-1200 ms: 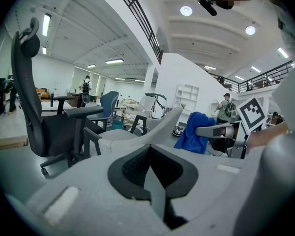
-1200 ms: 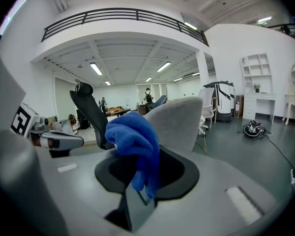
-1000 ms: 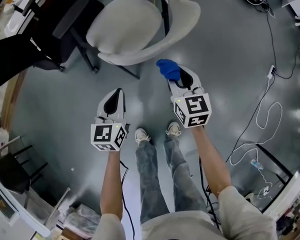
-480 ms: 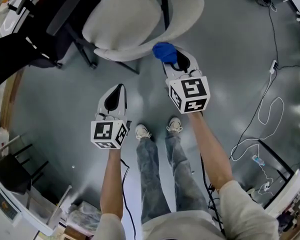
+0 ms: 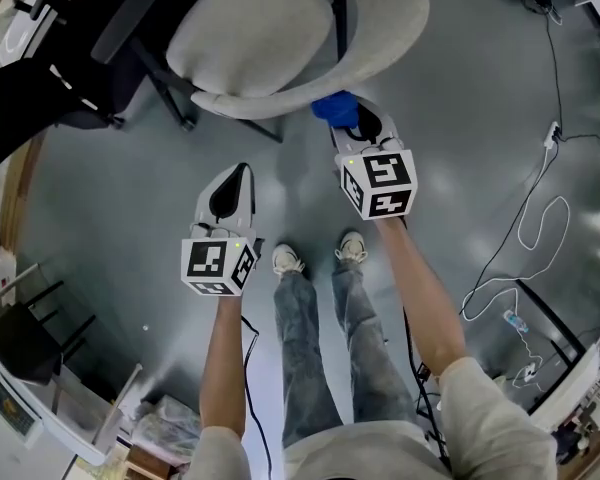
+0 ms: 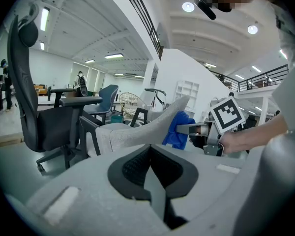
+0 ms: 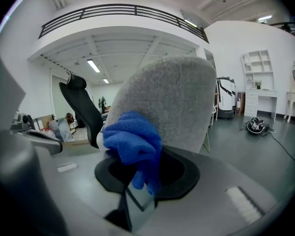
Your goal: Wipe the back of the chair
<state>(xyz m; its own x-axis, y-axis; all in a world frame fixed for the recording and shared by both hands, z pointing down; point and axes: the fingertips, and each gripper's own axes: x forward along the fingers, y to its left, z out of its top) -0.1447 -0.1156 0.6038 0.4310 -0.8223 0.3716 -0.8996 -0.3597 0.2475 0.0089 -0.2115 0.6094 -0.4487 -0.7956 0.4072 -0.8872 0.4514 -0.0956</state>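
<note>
Room: Grey polished floor (image 5: 130, 198) of a large white hall is seen underfoot, with a balcony railing overhead in the right gripper view; a black mesh office chair (image 5: 110, 38) is parked at the left, and loose white and black cables (image 5: 535, 228) are trailed over the floor at the right.
Task thing: the light grey fabric shell chair (image 5: 280, 48) is stood directly ahead of the person, its curved back turned toward the grippers.
Step in hand: the wipe is judged to be just at its start, with the blue microfibre cloth (image 7: 132, 141) brought against the lower right edge of the chair back.
How to do it well: the bunched cloth should be pressed flat onto the fabric and drawn in long overlapping passes along the curve, so that the whole back is covered; pressure should be kept light enough that the chair is not pushed or turned away.
Right gripper (image 5: 348, 118): it is closed tightly on the cloth, which is pinched between the jaws and bulges out ahead of them; the cloth appears to touch the chair back, though firm contact cannot be confirmed.
Left gripper (image 5: 237, 173): its jaws are brought fully together with nothing between them; it is held low and apart from the chair, and could be used to steady it.
</note>
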